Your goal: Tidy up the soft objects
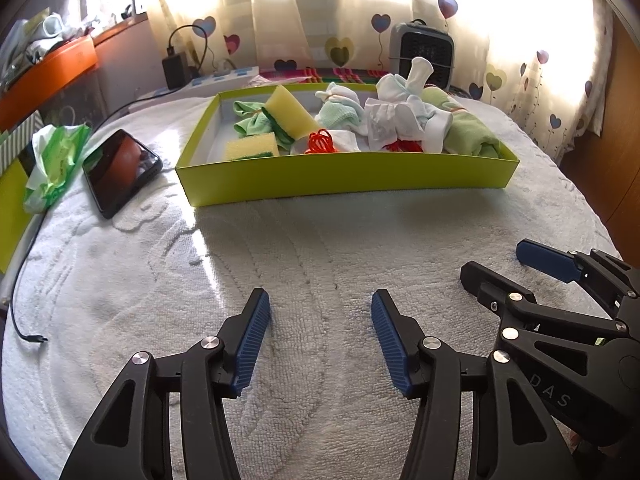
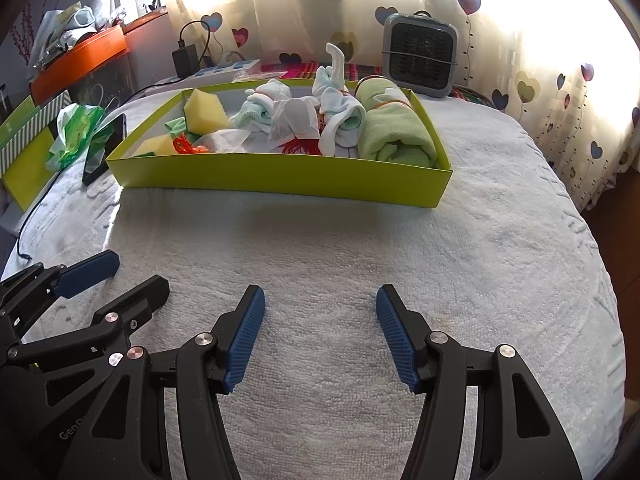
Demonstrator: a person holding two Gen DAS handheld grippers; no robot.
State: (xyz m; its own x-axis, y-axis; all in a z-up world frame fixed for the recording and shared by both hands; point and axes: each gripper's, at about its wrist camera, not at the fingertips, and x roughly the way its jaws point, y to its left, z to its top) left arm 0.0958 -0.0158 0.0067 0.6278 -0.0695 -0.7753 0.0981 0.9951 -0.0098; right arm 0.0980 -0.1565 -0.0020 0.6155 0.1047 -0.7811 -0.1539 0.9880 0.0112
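Both our left claw (image 1: 320,336) and right claw (image 2: 320,332) gape wide, empty, side by side over the white towel (image 1: 280,248), near the green tray (image 1: 344,176) of soft things.

Sponges (image 1: 285,110), socks (image 2: 340,120), rolled towel (image 2: 394,128) – all inside green box (image 1: 344,178)

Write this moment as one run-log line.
left gripper: open, empty | right gripper: open, empty | soft items: in green tray | towel: rolled
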